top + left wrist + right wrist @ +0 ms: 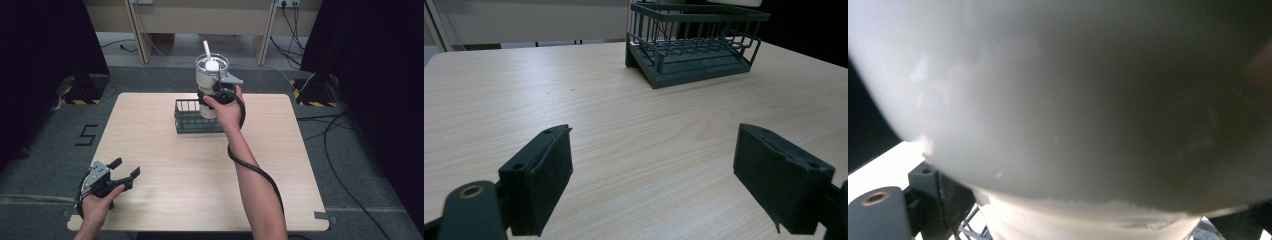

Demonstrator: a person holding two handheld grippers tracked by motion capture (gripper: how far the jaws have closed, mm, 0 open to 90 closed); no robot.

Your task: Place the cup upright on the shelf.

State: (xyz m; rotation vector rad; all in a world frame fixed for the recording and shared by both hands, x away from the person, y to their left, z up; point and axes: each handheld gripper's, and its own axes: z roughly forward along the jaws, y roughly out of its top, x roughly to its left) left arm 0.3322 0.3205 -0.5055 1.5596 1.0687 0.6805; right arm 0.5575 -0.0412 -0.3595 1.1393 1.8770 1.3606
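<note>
**Inspector:** Cup stack — white, upright, long axis vertical — sits in your right gripper, held above the wire basket at the far middle of the table. Your fingers clamp its side from the near side, roughly mid-height; in the right gripper view the white wall presses right up against the camera, with one finger showing at the lower left.

**Operator:** What's in the top cup?

**Inspector:** A white utensil — handle leaning up and back. I cannot tell whether it is a spoon or a scoop. The stack's foot appears to hang at or just inside the basket's right end; whether it touches the basket floor is hidden by your hand.

**Operator:** And the basket itself?

**Inspector:** The left gripper view looks through its bars and finds nothing lying in the visible part. Your judgement call: keep the stack plumb as you move it, since a tilt would tip the utensil out.

**Operator:** The other hand?

**Inspector:** Left gripper rests at the near left corner, well apart from the basket, fingers spread wide with bare wood between them. Your right hand is by far the nearer.
</note>
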